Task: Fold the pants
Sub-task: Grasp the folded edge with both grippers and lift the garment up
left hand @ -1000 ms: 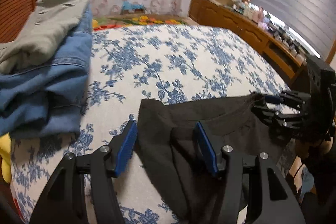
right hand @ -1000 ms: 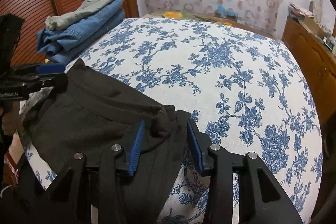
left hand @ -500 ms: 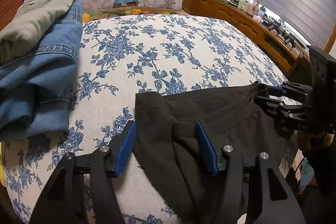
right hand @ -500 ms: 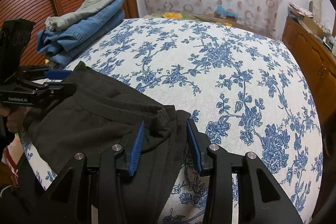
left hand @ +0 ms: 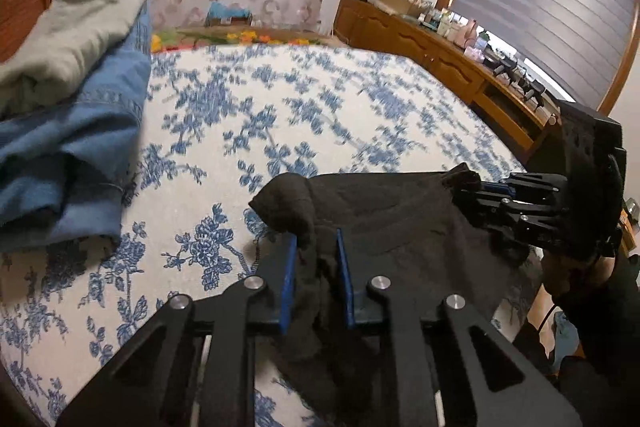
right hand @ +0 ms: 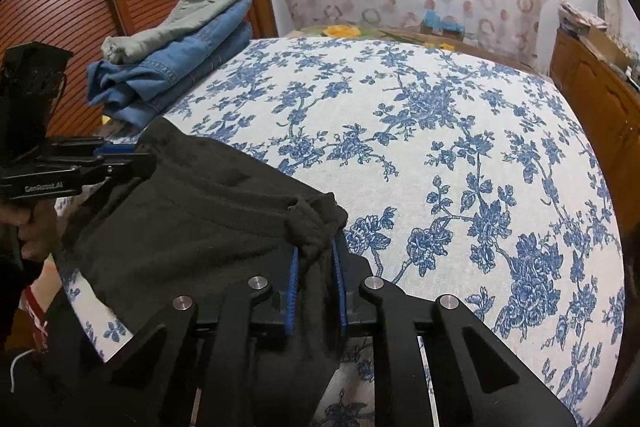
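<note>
Step in hand: securing the waistband. Black pants (left hand: 400,223) lie at the bed's (left hand: 320,115) near edge, legs hanging off. Left tool (left hand: 316,259) and right tool (right hand: 316,259) are each closing, jaws clamped on a waistband corner. Next move, likely: lift both corners together, cloth taut.

Folded jeans (right hand: 172,67), floral bedspread (right hand: 440,147)
</note>
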